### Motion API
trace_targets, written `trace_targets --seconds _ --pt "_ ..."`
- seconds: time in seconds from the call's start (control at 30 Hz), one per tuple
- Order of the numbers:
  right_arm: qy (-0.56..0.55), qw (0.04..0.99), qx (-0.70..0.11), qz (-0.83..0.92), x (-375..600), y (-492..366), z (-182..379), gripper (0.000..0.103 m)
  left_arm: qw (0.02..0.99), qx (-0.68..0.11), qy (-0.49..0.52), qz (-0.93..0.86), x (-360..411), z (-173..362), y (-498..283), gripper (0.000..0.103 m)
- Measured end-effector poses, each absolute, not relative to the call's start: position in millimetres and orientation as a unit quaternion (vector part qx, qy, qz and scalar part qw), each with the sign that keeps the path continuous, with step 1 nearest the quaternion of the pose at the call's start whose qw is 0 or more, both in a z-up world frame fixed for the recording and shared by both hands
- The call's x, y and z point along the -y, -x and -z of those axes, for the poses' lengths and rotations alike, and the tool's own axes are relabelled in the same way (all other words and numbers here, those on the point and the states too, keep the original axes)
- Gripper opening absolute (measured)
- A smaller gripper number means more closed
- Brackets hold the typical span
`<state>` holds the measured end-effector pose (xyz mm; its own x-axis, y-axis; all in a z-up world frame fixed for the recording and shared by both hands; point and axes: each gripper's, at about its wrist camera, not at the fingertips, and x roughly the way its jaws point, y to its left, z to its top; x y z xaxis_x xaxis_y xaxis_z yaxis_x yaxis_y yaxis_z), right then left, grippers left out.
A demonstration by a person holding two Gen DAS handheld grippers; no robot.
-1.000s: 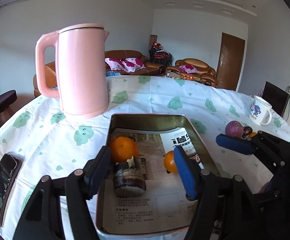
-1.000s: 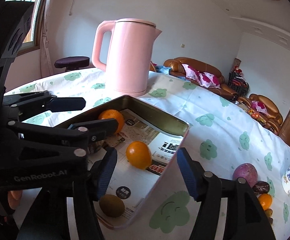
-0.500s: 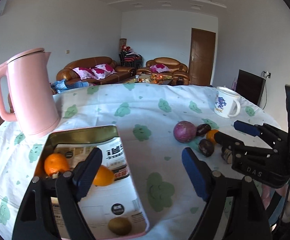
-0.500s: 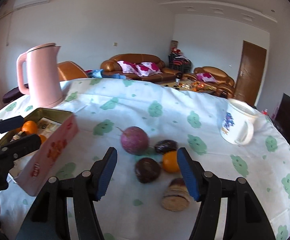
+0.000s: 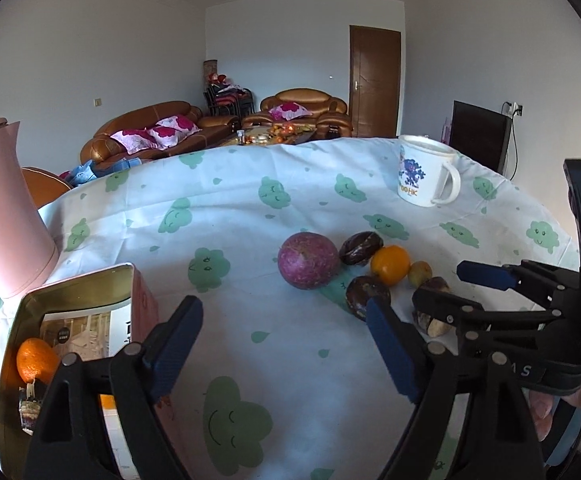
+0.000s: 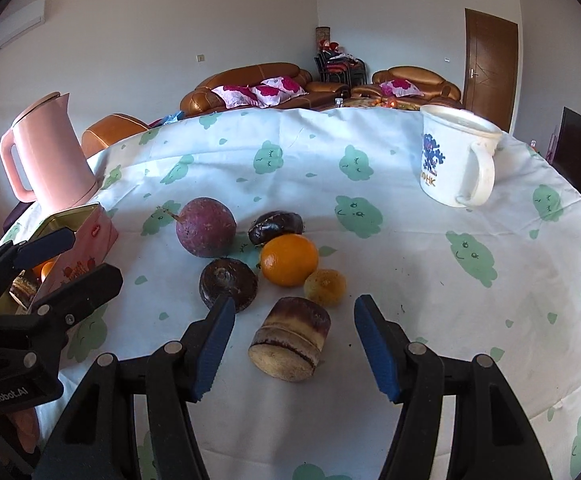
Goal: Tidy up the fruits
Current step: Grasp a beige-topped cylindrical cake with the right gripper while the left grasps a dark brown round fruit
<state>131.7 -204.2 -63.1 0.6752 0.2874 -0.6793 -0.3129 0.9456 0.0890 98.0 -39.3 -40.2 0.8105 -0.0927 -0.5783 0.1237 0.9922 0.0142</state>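
Observation:
Loose fruit lies in a cluster on the tablecloth: a purple round fruit (image 6: pixel 205 227), a dark chestnut-like one (image 6: pixel 276 226), an orange (image 6: pixel 289 260), a small yellow fruit (image 6: pixel 325 287), a dark round fruit (image 6: pixel 228 284) and a brown cane stub (image 6: pixel 290 338). My right gripper (image 6: pixel 295 304) is open, its blue pads either side of the stub without touching it. My left gripper (image 5: pixel 282 312) is open with only cloth between its fingers, and the purple fruit (image 5: pixel 308 260) is just ahead. At the left, the metal tin (image 5: pixel 78 292) holds an orange (image 5: pixel 34 360) and a cane piece.
A pink kettle (image 6: pixel 46 160) stands behind the tin at the far left. At the back right stands a white mug (image 6: pixel 456 160). The round table's edge curves close on the right. Sofas and a door lie beyond the table.
Both grippers swung right, away from the tin and over to the fruit cluster. The left jaws widened, and the cane piece they were around stayed in the tin.

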Motion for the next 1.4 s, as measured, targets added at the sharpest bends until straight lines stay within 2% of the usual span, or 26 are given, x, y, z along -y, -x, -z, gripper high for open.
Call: trace_targets --seconds 0.03,0.13,0.33,0.5,0.57,0.77,1.1,1.2,1.23,1.4 --pt "0.019 0.91 -0.378 -0.169 203.5 -133.6 66.1 0.063 0.95 -0.305 -0.028 0.059 40.7 41.3 -99.6 0.086" --pt "0.008 0.896 -0.404 -0.182 204.7 -142.5 74.8 0.043 0.948 -0.311 -0.032 0.068 44.1 43.1 -101.6 0.086" --pt "0.019 0.91 -0.373 -0.18 203.3 -131.4 66.6 0.039 0.939 -0.332 -0.036 0.084 52.1 50.7 -111.7 0.085" --pt "0.018 0.924 -0.351 -0.151 211.9 -136.7 57.3 0.038 0.929 -0.354 -0.024 0.105 62.0 56.8 -122.9 0.083" --pt "0.019 0.925 -0.35 -0.145 215.1 -140.3 57.7 0.038 0.925 -0.363 -0.028 0.111 68.5 59.7 -129.1 0.072" --pt "0.005 0.925 -0.353 -0.139 226.2 -144.4 59.9 0.038 0.912 -0.387 -0.028 0.132 84.3 66.8 -141.6 0.06" --pt "0.003 0.936 -0.32 -0.145 228.2 -133.8 52.2 0.038 0.901 -0.407 -0.053 0.144 100.1 75.4 -151.3 0.054" --pt "0.002 0.936 -0.32 -0.144 228.8 -134.7 52.5 0.038 0.895 -0.418 -0.052 0.146 101.4 78.6 -158.5 0.047" --pt "0.002 0.937 -0.32 -0.143 229.0 -134.7 52.4 0.038 0.892 -0.425 -0.048 0.148 100.5 80.4 -161.1 0.041" --pt "0.005 0.938 -0.313 -0.145 228.2 -131.3 51.1 0.038 0.893 -0.423 -0.036 0.151 97.2 80.1 -160.7 0.04"
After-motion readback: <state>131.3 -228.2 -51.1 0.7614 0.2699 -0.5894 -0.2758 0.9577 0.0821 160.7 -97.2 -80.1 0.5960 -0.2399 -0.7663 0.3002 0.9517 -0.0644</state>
